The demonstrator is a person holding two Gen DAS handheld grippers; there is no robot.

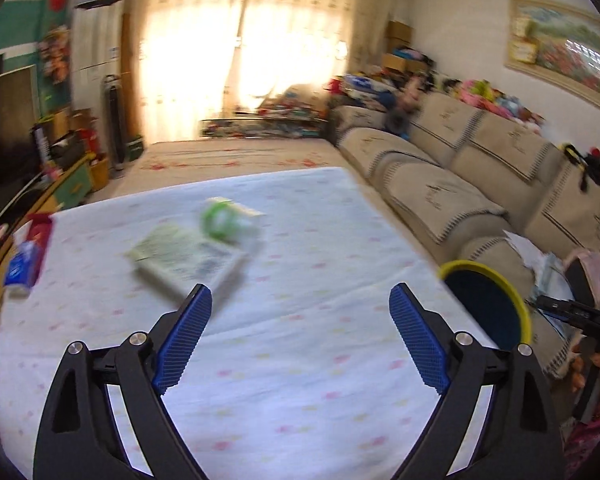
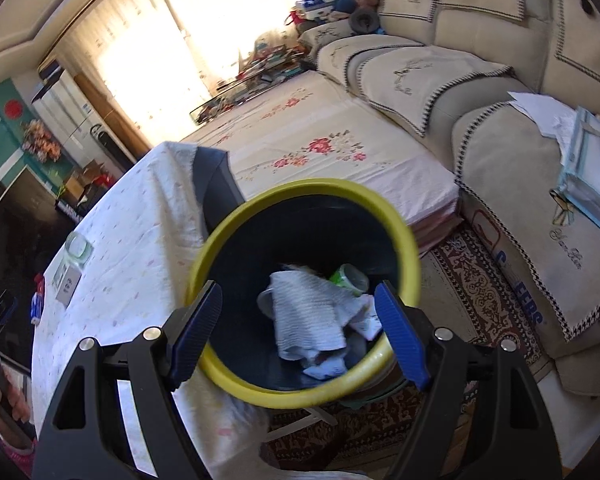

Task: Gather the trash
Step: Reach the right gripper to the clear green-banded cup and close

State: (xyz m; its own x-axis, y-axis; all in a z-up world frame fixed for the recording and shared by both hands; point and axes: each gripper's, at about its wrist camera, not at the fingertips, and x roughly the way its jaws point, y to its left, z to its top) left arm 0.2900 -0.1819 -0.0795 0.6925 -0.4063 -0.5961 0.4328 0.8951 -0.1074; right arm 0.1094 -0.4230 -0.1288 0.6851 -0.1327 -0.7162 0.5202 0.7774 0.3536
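My left gripper (image 1: 300,312) is open and empty above the table with the white cloth (image 1: 300,380). On the table ahead lie a flat pale green packet (image 1: 183,260) and a green-and-white roll-like item (image 1: 227,220), both blurred. My right gripper (image 2: 300,320) is open and empty, just above the yellow-rimmed dark bin (image 2: 259,388) beside the table. In the bin lie a crumpled white paper towel (image 2: 312,316) and a green cup (image 2: 350,278). The bin also shows in the left wrist view (image 1: 488,308), at the table's right edge.
A red and blue tissue pack (image 1: 23,260) lies at the table's left edge. A beige sofa (image 1: 460,168) runs along the right, with papers (image 2: 592,152) on it. A patterned rug (image 2: 480,292) lies under the bin. A low flowered platform (image 2: 320,148) stands beyond the table.
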